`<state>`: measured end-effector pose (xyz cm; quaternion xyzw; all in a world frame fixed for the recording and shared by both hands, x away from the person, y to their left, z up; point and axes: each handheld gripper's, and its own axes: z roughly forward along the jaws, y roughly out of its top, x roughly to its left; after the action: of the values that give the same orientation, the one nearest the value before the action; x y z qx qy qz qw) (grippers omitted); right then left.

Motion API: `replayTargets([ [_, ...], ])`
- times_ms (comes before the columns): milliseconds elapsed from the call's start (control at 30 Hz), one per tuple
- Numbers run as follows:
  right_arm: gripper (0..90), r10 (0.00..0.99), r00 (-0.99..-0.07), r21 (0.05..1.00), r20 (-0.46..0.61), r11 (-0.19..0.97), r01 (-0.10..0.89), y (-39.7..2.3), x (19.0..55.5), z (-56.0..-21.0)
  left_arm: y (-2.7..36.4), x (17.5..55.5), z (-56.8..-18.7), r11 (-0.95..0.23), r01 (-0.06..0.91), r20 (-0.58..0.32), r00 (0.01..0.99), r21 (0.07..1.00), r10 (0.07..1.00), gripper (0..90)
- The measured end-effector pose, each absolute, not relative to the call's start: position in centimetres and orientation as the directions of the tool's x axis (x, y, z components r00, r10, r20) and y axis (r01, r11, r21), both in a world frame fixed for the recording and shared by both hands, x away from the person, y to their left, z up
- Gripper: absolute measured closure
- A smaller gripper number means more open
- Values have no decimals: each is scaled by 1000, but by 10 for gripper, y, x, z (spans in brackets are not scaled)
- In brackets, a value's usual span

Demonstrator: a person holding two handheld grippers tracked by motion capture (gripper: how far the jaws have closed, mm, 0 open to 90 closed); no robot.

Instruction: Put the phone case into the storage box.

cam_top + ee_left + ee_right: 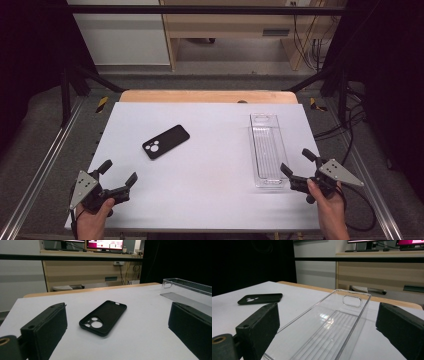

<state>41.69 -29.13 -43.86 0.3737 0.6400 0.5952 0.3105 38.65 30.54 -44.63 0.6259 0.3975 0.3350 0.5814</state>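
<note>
- Currently the left gripper [118, 176] is hovering over the table's [210, 170] near-left corner, its jaws standing spread with nothing between them, and it is pointing toward the phone case.
- Lying flat and face-down left of the table's middle, well apart from every edge, the black phone case [166, 141] is showing its camera cut-outs at the end nearer the person; in the left gripper view the same phone case [103, 317] is sitting squarely between the two jaws, farther off.
- Running lengthwise along the right edge, the clear plastic tray [267, 150] is standing empty, its near end just in front of the right gripper [298, 165].
- That right gripper is also holding its jaws apart, gripping nothing, at the near-right corner.
- Judging from this, the thin case is likely to slide on the smooth table rather than lift if the jaws close on it from a low angle, and the light tray is likely to skid off the right edge if nudged.
</note>
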Motion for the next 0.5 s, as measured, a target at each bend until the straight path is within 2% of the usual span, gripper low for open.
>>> replayTargets([
  [267, 43, 859, -511, 993, 31, 32, 114, -288, 414, -437, 309, 383, -445, 3, 99, -47, 445, 995, 895, 20],
  [500, 35, 873, -487, 992, 38, 26, 124, -291, 415, -438, 304, 386, -445, -16, 129, -42, 440, 992, 897, 22],
])
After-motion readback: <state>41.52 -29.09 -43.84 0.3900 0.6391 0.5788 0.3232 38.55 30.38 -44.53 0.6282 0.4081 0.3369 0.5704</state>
